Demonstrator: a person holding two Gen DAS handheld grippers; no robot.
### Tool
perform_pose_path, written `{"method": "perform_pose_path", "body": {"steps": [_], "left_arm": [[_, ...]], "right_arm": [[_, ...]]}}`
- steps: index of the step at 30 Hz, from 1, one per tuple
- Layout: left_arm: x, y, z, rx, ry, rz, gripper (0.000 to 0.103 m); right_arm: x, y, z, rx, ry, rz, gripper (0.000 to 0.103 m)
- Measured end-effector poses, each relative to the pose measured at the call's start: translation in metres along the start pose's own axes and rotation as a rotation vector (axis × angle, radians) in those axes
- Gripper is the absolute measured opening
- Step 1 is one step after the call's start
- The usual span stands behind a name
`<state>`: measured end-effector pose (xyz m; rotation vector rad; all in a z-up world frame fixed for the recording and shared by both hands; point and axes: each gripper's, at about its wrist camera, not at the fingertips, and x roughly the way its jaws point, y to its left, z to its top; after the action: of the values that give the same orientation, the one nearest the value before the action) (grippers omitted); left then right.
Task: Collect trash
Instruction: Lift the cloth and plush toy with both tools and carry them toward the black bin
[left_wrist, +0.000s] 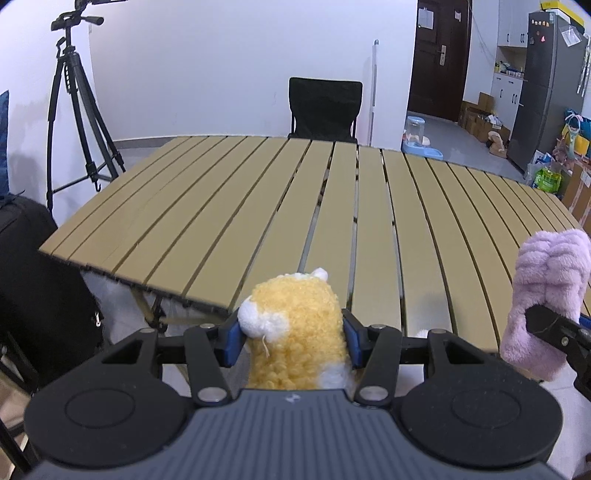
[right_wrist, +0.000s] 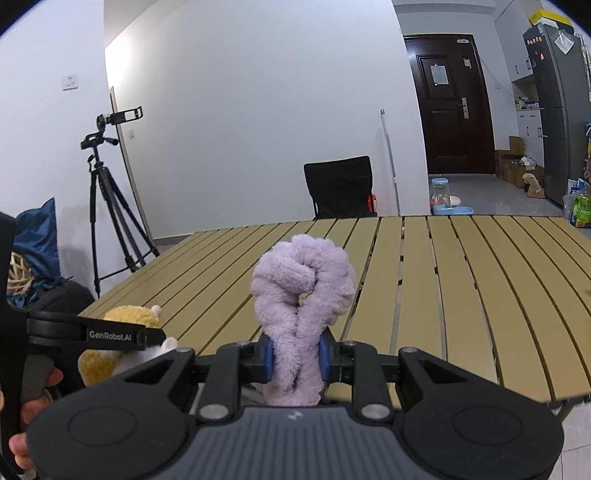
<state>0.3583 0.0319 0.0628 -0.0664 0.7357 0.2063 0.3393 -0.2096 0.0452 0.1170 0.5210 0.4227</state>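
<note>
My left gripper (left_wrist: 291, 341) is shut on a yellow and white plush toy (left_wrist: 295, 332), whose body bulges between the blue pads at the near edge of the slatted table (left_wrist: 221, 206). In the right wrist view that same plush toy (right_wrist: 122, 321) shows low at the left, behind the left gripper's black arm. My right gripper (right_wrist: 297, 356) is shut on a twisted purple fluffy plush (right_wrist: 303, 288), which stands up from the pads. This purple plush (left_wrist: 546, 291) also shows at the right edge of the left wrist view, pinched by a black finger.
The tan slatted table (right_wrist: 461, 280) spreads ahead. A black chair (left_wrist: 325, 109) stands behind its far edge. A camera tripod (left_wrist: 74, 122) stands at the left, with a black bag (left_wrist: 33, 288) below it. A dark door, a fridge and floor clutter lie to the right. A person's hand (right_wrist: 26, 413) holds the left gripper.
</note>
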Motion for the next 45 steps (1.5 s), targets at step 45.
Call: {"method": "perform_pose_path", "body": {"steps": [45], "left_arm": [[0.048,0.035,-0.227,0.089,0.29,0.048,0.053]], "right_arm": [[0.019,0.048,-0.239,0.003,0.468,-0.046,0.022]]}}
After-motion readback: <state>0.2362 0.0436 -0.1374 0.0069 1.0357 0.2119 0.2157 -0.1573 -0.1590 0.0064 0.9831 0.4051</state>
